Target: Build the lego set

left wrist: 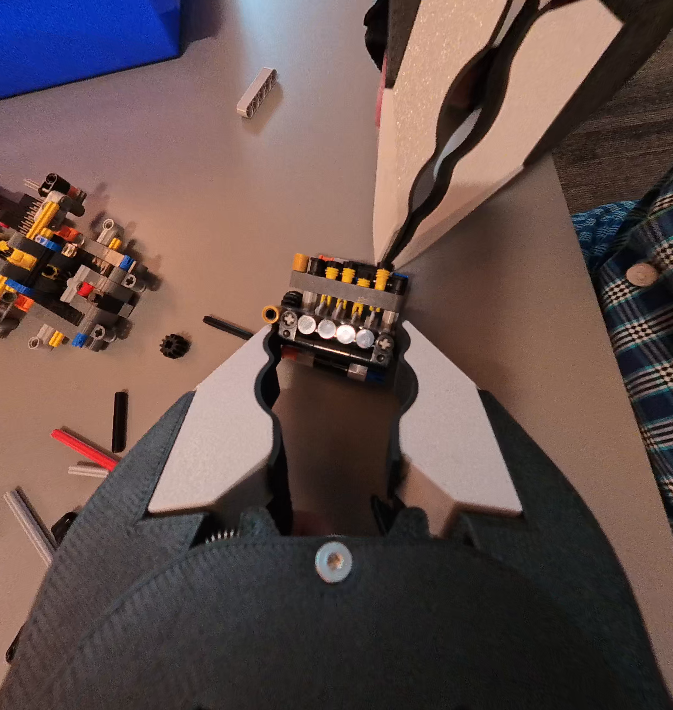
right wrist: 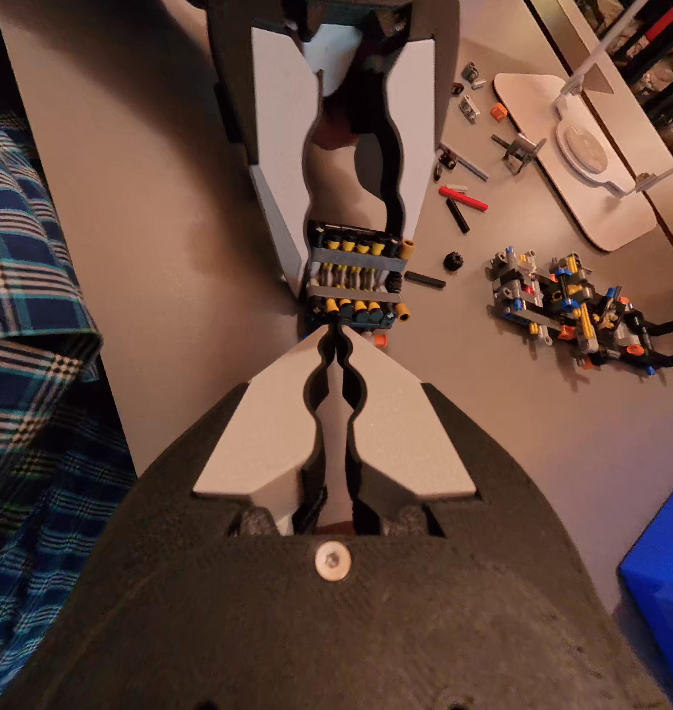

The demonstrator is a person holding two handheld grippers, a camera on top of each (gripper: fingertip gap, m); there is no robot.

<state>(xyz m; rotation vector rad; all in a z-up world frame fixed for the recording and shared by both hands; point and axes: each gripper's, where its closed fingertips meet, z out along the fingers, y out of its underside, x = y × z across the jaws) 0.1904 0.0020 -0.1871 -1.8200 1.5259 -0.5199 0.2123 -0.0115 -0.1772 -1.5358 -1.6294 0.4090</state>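
Observation:
A small lego engine block with yellow pistons, grey beams and silver round caps sits just above the table. My left gripper has one finger on each side of it and is shut on it. In the right wrist view the same block is held by the left gripper, which reaches in from the top. My right gripper is shut, with its tips touching the block's near edge. It enters the left wrist view from the top right. I cannot see anything between its tips.
A larger lego chassis lies apart on the table. Loose parts lie around it: a black gear, a black axle, a red axle and a grey beam. There is also a blue box, a white stand base and a person's plaid shirt at the table edge.

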